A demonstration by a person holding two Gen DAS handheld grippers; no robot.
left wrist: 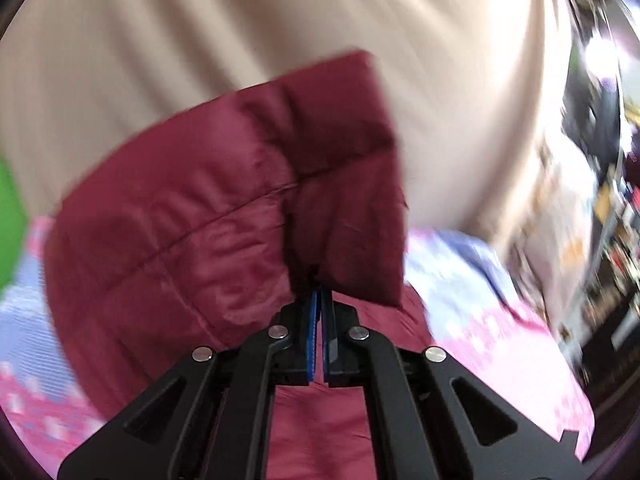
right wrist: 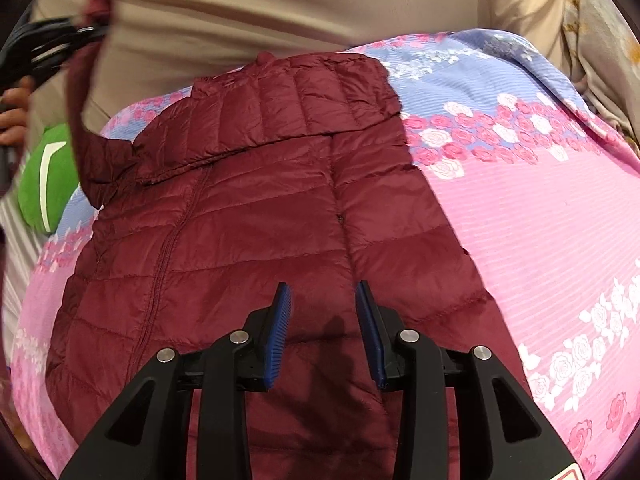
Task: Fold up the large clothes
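— So where's the maroon quilted puffer jacket [right wrist: 256, 216]?

— Flat on the pink-and-blue floral bedsheet [right wrist: 540, 216]. My left gripper [left wrist: 319, 296] pinches its sleeve, lifted high; my right gripper [right wrist: 323, 300] hovers, fingers apart, holding nothing.

— Advice?

— I'd carry the sleeve straight across the chest, keeping it taut.

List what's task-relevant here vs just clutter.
In play:
- maroon quilted puffer jacket
- its left sleeve, lifted
- left gripper, shut on the sleeve
- right gripper, open over the jacket

Lying about:
- pink and blue floral bedsheet
- green plush cushion
- beige curtain
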